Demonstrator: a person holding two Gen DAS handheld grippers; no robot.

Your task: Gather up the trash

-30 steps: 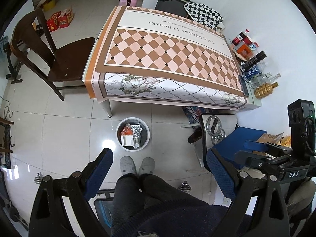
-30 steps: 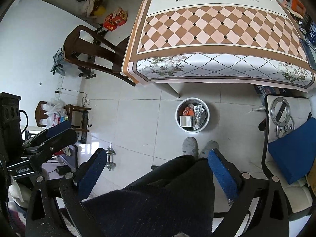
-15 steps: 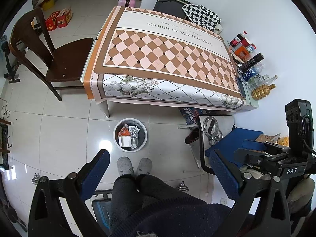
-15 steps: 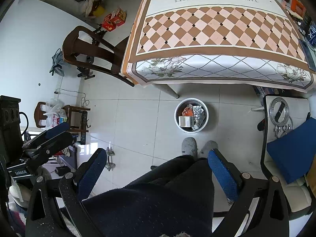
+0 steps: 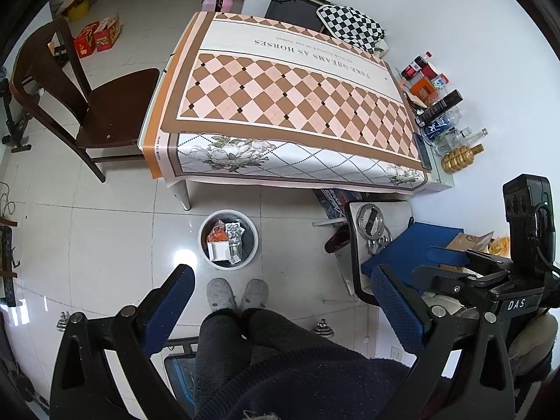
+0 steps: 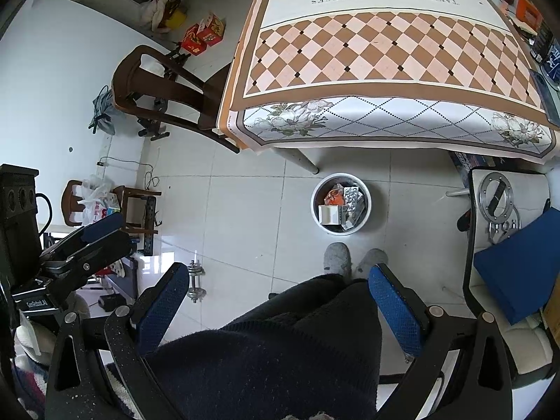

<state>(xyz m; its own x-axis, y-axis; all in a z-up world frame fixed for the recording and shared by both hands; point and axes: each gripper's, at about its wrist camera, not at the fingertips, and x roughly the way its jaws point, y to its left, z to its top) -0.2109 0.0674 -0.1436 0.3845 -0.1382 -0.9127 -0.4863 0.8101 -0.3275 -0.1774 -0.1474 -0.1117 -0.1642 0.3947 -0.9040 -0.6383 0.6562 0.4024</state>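
Not much has changed over the last second: both cameras have drifted back a touch, so the trash bin (image 5: pixel 228 239) sits slightly higher in the left view than before, and nothing in the room has been touched.

The bin is on the floor tiles just in front of the table (image 5: pixel 290 105) edge, right ahead of the person's grey slippers (image 5: pixel 237 293). It already holds an orange wrapper, a white box and a foil blister pack. I can't spot any loose trash on the tablecloth, so my guess is the job is basically wrapped up.

The bit that matters: the bin lies straight ahead and well below both tools. In the left view it's up past the left gripper (image 5: pixel 280 297), closer to its left-hand finger. In the right view the bin (image 6: pixel 341 203) sits just above the gap of the right gripper (image 6: pixel 278 290), a bit right of centre. Neither seems clearly nearer.

Both grippers are spread wide with nothing between the blue pads, just the person's dark trousers showing through.
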